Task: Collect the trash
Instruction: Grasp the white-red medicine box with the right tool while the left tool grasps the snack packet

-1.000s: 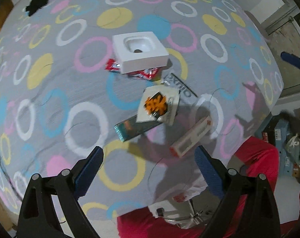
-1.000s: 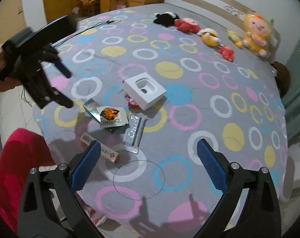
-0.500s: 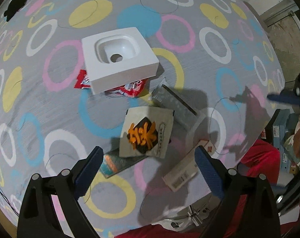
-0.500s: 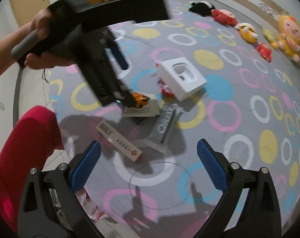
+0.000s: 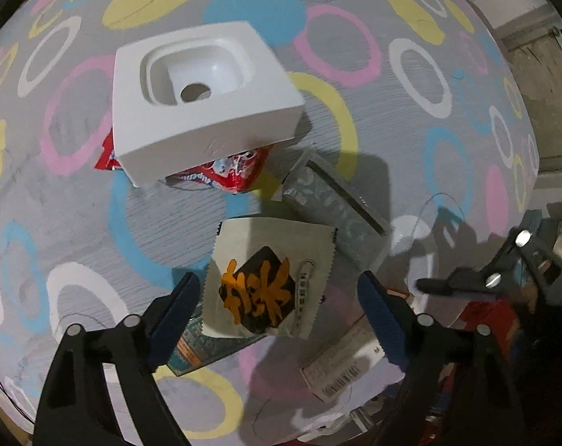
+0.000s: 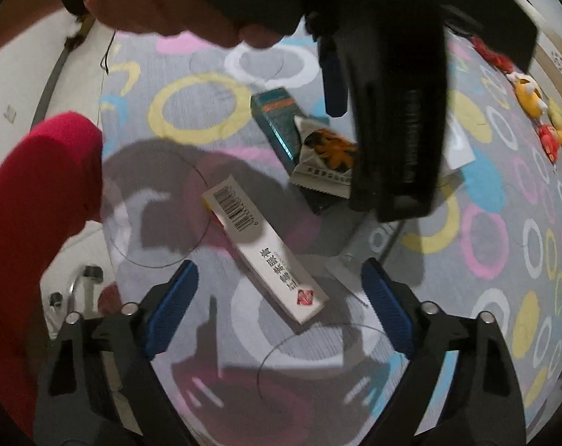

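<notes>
Left tongs: spread wide, empty, poised over the white sachet with orange lettering.
Right tongs: spread wide, empty, straddling the long white carton.
Sachet risk: it lies on the teal box; closing may pinch both or slide the flat packet.
Carton risk: it lies skewed between the fingers, so it could twist out.
Other trash: the red wrapper at 12 o'clock is pinned under the white tray.
Crowding: the tongs are close together over the bed and could collide.

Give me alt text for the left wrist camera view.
The open left claw hovers over a white sachet with orange lettering, lying on a teal box on a ring-patterned bedspread. Beyond sit a white tray atop a red wrapper, and a barcoded carton.
</notes>
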### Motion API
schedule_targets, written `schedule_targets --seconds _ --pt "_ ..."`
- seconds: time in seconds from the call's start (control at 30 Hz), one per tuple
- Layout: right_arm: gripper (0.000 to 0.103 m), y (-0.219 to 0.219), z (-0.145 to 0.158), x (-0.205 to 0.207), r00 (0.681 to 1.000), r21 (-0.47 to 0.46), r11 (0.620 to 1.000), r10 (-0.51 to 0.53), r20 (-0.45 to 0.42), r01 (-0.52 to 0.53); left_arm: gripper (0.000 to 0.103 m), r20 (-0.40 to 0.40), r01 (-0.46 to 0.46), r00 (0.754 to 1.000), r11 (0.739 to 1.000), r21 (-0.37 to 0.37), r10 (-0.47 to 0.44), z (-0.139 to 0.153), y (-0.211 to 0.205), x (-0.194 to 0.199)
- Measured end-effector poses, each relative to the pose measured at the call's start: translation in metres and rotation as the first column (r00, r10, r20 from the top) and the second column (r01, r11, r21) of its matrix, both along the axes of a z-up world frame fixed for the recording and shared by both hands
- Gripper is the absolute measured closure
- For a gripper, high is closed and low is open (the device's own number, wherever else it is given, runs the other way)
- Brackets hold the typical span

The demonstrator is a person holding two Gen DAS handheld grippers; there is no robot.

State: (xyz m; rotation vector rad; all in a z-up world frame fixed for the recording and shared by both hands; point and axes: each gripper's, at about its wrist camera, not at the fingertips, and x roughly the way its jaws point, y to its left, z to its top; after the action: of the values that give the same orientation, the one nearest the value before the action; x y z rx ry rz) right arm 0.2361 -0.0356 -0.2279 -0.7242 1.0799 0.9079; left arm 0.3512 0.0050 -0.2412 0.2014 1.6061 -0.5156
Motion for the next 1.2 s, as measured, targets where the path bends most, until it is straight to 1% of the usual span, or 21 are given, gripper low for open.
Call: schedule_targets --seconds 0.07,0.13,0.17,0.2,0.23,0.3,0.37,0.43,0.5,0.53,0.6,0.67,0.77,0.83,0.93,1.03,1.1,1.2 --pt "0.019 0.002 -0.009 0.001 1.0 -0.019 1.0 -0.002 0.014 0.003 0.023 -0.013 -0.027 1.0 1.0 -0.008 0.027 -0.006 0.004 0.004" --pt "0.019 0.003 -0.015 -0.001 1.0 -0.023 1.0 -0.007 0.02 0.008 0.028 -0.024 -0.061 0.998 0.998 -0.014 0.061 -0.01 0.009 0.008" --pt "0.023 0.003 -0.019 0.0 1.0 -0.027 1.0 -0.013 0.025 0.013 0.031 -0.029 -0.073 0.997 0.997 -0.018 0.072 -0.012 0.012 0.01" --pt "0.03 0.004 -0.023 0.0 0.999 -0.032 0.999 -0.019 0.026 0.019 0.034 -0.032 -0.082 0.996 0.996 -0.02 0.081 -0.013 0.014 0.011" --pt "0.033 0.004 -0.026 0.0 0.999 -0.036 0.999 -0.025 0.021 0.026 0.037 -0.037 -0.093 0.995 0.995 -0.02 0.093 -0.015 0.016 0.013" --pt "0.046 0.002 -0.032 0.0 0.999 -0.038 0.998 -0.044 0.009 0.044 0.048 -0.052 -0.11 0.993 0.994 -0.023 0.109 -0.018 0.018 0.017" --pt "0.049 -0.001 -0.034 0.0 0.998 -0.017 0.998 -0.064 -0.011 0.064 0.051 -0.062 -0.136 0.989 0.99 -0.03 0.134 -0.021 0.021 0.02" --pt "0.056 -0.003 -0.033 -0.002 0.997 -0.006 0.997 -0.08 -0.009 0.079 0.056 -0.062 -0.153 0.987 0.987 -0.039 0.151 -0.02 0.025 0.024" --pt "0.073 -0.005 -0.032 -0.002 0.995 0.007 0.995 -0.1 -0.017 0.1 0.064 -0.066 -0.17 0.984 0.984 -0.051 0.166 -0.019 0.028 0.025" --pt "0.077 -0.005 -0.032 -0.002 0.994 0.009 0.994 -0.112 -0.018 0.112 0.067 -0.073 -0.187 0.98 0.981 -0.057 0.183 -0.018 0.029 0.026" --pt "0.077 -0.006 -0.032 -0.005 0.992 0.008 0.992 -0.129 -0.013 0.129 0.076 -0.088 -0.216 0.974 0.974 -0.072 0.21 -0.016 0.033 0.027" --pt "0.077 -0.004 -0.032 -0.008 0.99 0.003 0.99 -0.144 0.0 0.144 0.08 -0.087 -0.229 0.971 0.971 -0.072 0.223 -0.014 0.035 0.026" --pt "0.078 -0.003 -0.029 -0.013 0.984 0.01 0.984 -0.175 0.01 0.175 0.083 -0.066 -0.262 0.964 0.963 -0.066 0.258 -0.009 0.039 0.025" --pt "0.078 -0.005 -0.026 -0.018 0.979 0.032 0.978 -0.206 -0.003 0.206 0.085 -0.059 -0.276 0.961 0.958 -0.076 0.272 -0.004 0.044 0.026" --pt "0.078 -0.011 -0.014 -0.02 0.968 0.041 0.967 -0.252 0.0 0.252 0.085 -0.029 -0.284 0.959 0.956 -0.073 0.283 0.006 0.05 0.024" --pt "0.079 -0.019 -0.002 -0.026 0.954 0.057 0.952 -0.3 -0.003 0.299 0.085 -0.011 -0.299 0.954 0.95 -0.088 0.3 0.022 0.061 0.016" --pt "0.079 -0.025 0.008 -0.03 0.944 0.062 0.943 -0.328 0.014 0.327 0.086 0.012 -0.307 0.951 0.948 -0.088 0.309 0.03 0.063 0.013" --pt "0.079 -0.038 0.025 -0.031 0.924 0.067 0.924 -0.38 0.04 0.377 0.088 0.064 -0.289 0.954 0.954 -0.083 0.294 0.044 0.063 0.003"
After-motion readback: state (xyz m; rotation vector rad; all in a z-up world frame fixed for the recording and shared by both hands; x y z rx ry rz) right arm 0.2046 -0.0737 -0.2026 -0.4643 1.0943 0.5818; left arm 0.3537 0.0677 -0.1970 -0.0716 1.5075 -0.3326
